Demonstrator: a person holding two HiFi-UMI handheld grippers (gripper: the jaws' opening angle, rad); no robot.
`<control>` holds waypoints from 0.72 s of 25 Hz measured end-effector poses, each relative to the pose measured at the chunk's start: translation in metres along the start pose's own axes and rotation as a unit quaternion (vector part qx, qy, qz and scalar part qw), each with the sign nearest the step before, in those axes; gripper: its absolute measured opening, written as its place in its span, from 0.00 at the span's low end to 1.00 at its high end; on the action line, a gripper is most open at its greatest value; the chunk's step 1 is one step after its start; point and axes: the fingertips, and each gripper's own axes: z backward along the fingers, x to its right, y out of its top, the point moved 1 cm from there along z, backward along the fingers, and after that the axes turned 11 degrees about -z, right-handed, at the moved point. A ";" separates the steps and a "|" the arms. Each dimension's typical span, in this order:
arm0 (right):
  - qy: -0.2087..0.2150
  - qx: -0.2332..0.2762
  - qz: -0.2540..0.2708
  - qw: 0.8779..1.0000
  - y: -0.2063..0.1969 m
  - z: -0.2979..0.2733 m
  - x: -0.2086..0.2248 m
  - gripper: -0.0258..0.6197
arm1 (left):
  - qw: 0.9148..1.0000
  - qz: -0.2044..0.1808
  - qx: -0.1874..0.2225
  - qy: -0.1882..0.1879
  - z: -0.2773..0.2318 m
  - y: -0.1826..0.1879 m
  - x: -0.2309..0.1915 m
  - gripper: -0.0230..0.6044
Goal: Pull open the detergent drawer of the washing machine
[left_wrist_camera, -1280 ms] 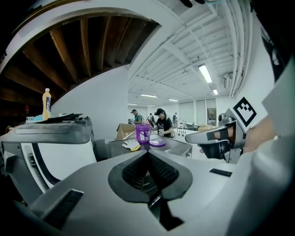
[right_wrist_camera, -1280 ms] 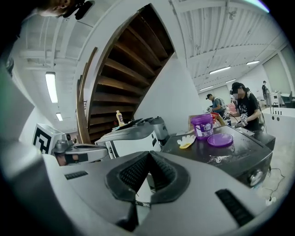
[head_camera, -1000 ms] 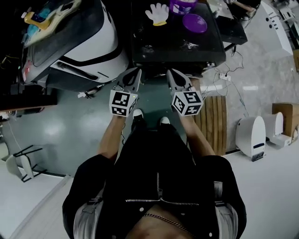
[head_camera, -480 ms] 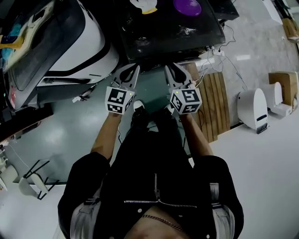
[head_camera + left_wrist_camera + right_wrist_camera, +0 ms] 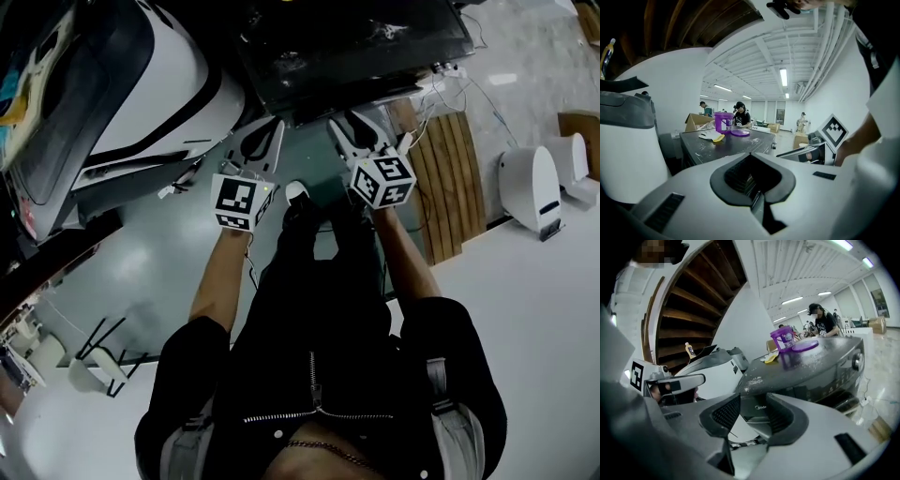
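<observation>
The dark washing machine (image 5: 356, 47) stands ahead of me, its dusty top (image 5: 811, 362) filling the upper head view. Both grippers hang side by side just before its front edge, touching nothing. My left gripper (image 5: 262, 131) is shut and empty, its pads meeting (image 5: 751, 157). My right gripper (image 5: 354, 127) is opening, and nothing lies between its pads. Through its gap (image 5: 753, 401) I see the machine's upper left front, a dark drawer panel (image 5: 757, 409) with a small white logo, still some way off. Each gripper shows in the other's view: right (image 5: 806, 152), left (image 5: 679, 380).
A big white and black machine (image 5: 141, 94) stands close on the left. A purple bucket (image 5: 783, 341), a lid and a glove lie on the washer's top. A wooden pallet (image 5: 450, 178) and a white appliance (image 5: 534, 187) sit to the right. My feet (image 5: 298, 192) are below the grippers.
Both grippers have sunk in front of the washer, and its top has slid toward the upper edge of the head view. The right gripper's fingers now stand slightly apart.
</observation>
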 end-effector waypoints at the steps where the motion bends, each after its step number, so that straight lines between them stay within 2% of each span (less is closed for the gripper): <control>1: 0.006 -0.004 -0.023 1.000 -0.007 -0.004 0.005 0.29 | 1.000 -0.001 -0.002 0.001 0.000 -0.003 -0.001 0.07; 4: 0.027 -0.011 -0.092 0.995 -0.025 -0.018 0.019 0.37 | 1.000 0.001 -0.008 0.003 0.000 -0.009 -0.002 0.06; 7: 0.048 -0.017 -0.130 0.990 -0.040 -0.031 0.026 0.49 | 1.000 0.009 -0.011 0.005 -0.001 -0.016 -0.002 0.07; 14: 0.078 0.002 -0.223 0.972 -0.063 -0.060 0.045 0.52 | 0.999 0.024 -0.030 0.005 0.007 -0.036 0.004 0.07; 16: 0.089 0.010 -0.249 0.964 -0.064 -0.069 0.053 0.58 | 0.999 0.031 -0.036 0.009 0.010 -0.043 0.004 0.07; 18: 0.122 0.020 -0.281 0.952 -0.062 -0.077 0.058 0.63 | 0.998 0.039 -0.044 0.015 0.015 -0.051 0.004 0.07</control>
